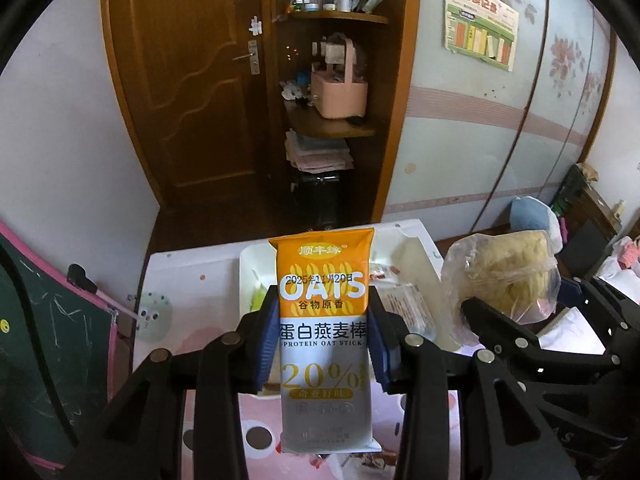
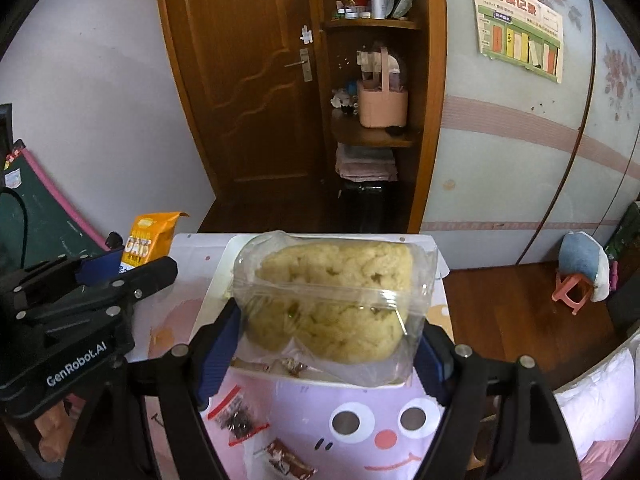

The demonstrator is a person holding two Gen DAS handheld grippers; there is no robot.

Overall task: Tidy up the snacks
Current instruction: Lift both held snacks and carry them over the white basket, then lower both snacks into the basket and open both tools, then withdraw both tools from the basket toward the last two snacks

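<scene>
The left tongs (image 1: 323,332) are clamped on the oat stick packet (image 1: 324,344), the blue pads pressing its 2 long edges near the middle so that it stands upright with the orange top uppermost. Gripping at mid-length probably keeps the flat, slippery wrapper from swinging or sliding out while it is carried.

The right tongs (image 2: 326,344) stand wide and are clamped on the clear bag of yellow puffed snack (image 2: 332,300), a pad on each side of its bulk. The wide spread fits a bulky, soft load; a harder squeeze would likely crush the crumbly contents.

Both items hang in the air above the table (image 2: 188,304), over a white tray (image 1: 250,264) at its far side, which looks like the place where the snacks are being gathered. From the right wrist view the other tongs and their packet show at the left, well apart from the bag.

The packet is orange above and white below, printed "OATS", "PROTEIN OAT STICK" and "20%". The bag is transparent and wrinkled, its contents a pale, lumpy block.

Below, 2 small snack packets (image 2: 236,416) lie on the pink cartoon-face cloth (image 2: 380,436), not yet sorted.
</scene>
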